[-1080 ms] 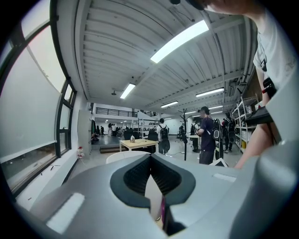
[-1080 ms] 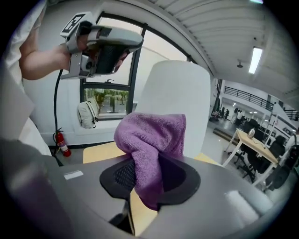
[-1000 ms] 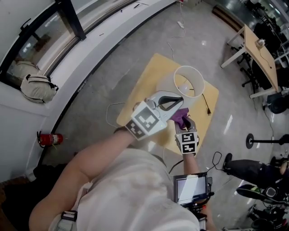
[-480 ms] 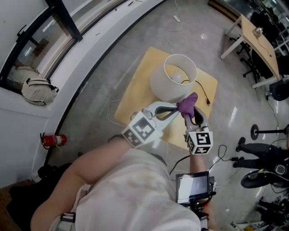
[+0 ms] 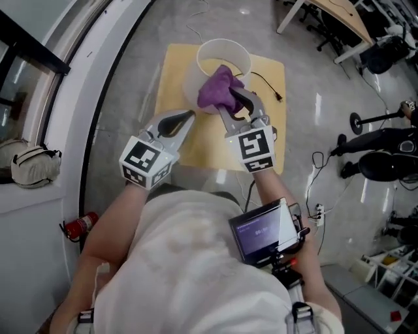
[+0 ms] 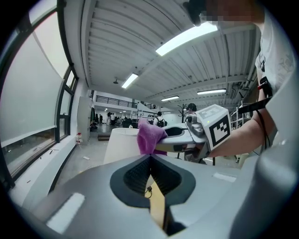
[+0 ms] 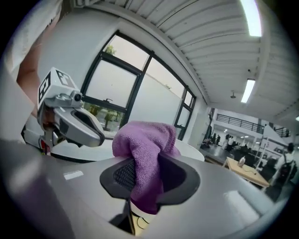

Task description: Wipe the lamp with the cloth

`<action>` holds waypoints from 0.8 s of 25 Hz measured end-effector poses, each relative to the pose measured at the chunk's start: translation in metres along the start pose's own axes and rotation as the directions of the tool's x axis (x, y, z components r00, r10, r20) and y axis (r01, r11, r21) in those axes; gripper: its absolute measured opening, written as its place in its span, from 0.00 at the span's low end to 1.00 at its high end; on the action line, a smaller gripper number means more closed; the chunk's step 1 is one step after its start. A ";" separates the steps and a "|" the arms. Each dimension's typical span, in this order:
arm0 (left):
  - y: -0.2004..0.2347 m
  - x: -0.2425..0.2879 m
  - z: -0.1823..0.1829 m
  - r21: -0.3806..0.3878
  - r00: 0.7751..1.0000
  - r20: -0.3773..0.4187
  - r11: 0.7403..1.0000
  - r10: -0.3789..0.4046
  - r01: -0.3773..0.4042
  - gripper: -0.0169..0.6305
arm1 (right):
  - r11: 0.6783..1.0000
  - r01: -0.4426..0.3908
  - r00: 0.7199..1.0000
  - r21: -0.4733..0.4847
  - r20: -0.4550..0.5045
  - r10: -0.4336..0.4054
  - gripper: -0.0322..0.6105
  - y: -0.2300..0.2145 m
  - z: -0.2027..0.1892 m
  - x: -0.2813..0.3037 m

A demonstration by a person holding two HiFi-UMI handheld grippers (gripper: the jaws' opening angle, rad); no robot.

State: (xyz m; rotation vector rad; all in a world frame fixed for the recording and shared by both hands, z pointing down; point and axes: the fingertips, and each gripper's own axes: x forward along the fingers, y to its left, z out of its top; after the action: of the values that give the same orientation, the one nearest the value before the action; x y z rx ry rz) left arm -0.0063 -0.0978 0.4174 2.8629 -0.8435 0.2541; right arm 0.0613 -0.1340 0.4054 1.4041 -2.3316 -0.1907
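The lamp's white shade (image 5: 230, 51) stands on a pale wooden table (image 5: 171, 77). My right gripper (image 5: 226, 103) is shut on a purple cloth (image 5: 218, 87), which it holds against the near rim of the shade. In the right gripper view the cloth (image 7: 142, 156) bulges out between the pads, with the shade's rim (image 7: 194, 150) behind it. My left gripper (image 5: 191, 115) is shut on nothing and sits just left of the cloth, close to the shade's lower side. From the left gripper view, the shade (image 6: 120, 145) and the cloth (image 6: 149, 136) lie straight ahead.
A black cord (image 5: 266, 83) lies on the table right of the lamp. A small screen (image 5: 264, 228) hangs at the person's chest. A fire extinguisher (image 5: 78, 226) and a bag (image 5: 26, 166) lie by the window wall. Desks (image 5: 346, 19) stand far right.
My right gripper has risen with the cloth from low beside the lamp to the shade's rim. My left gripper has drawn away from the shade, to the left.
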 end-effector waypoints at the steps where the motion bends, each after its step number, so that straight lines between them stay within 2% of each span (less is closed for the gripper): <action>1: 0.004 -0.002 0.000 0.003 1.000 -0.001 1.000 -0.013 0.013 0.03 | 0.999 0.038 0.999 -0.023 -0.022 -0.038 0.23 0.000 -0.004 0.003; 5: 0.026 -0.008 0.005 0.003 0.998 0.009 0.998 -0.061 0.061 0.03 | 0.974 0.148 0.981 -0.172 -0.097 -0.166 0.23 0.003 -0.016 0.016; 8: 0.039 -0.011 0.004 -0.001 0.995 0.011 0.995 -0.097 0.097 0.03 | 0.946 0.161 0.966 -0.280 -0.153 -0.209 0.23 0.015 -0.031 0.025; 11: 0.046 -0.010 0.001 0.001 0.991 0.009 0.991 -0.133 0.133 0.03 | 0.906 0.117 0.943 -0.407 -0.239 -0.230 0.23 0.031 -0.064 0.033; 14: 0.051 -0.010 -0.003 0.009 0.987 0.004 0.987 -0.164 0.163 0.03 | 0.847 0.032 0.908 -0.530 -0.339 -0.246 0.23 0.047 -0.103 0.039; 16: 0.055 -0.012 -0.006 0.008 0.983 0.000 0.983 -0.184 0.184 0.03 | 0.823 -0.014 0.886 -0.568 -0.388 -0.253 0.23 0.057 -0.121 0.041; 20: 0.062 -0.016 -0.006 0.002 0.975 -0.002 0.975 -0.223 0.223 0.03 | 0.809 -0.105 0.867 -0.579 -0.451 -0.211 0.23 0.076 -0.122 0.043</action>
State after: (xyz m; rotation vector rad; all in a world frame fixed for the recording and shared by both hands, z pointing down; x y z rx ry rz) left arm -0.0539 -0.1399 0.4253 2.9249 -0.5146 0.2296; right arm 0.0319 -0.1236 0.5526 1.0390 -1.6011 -0.4660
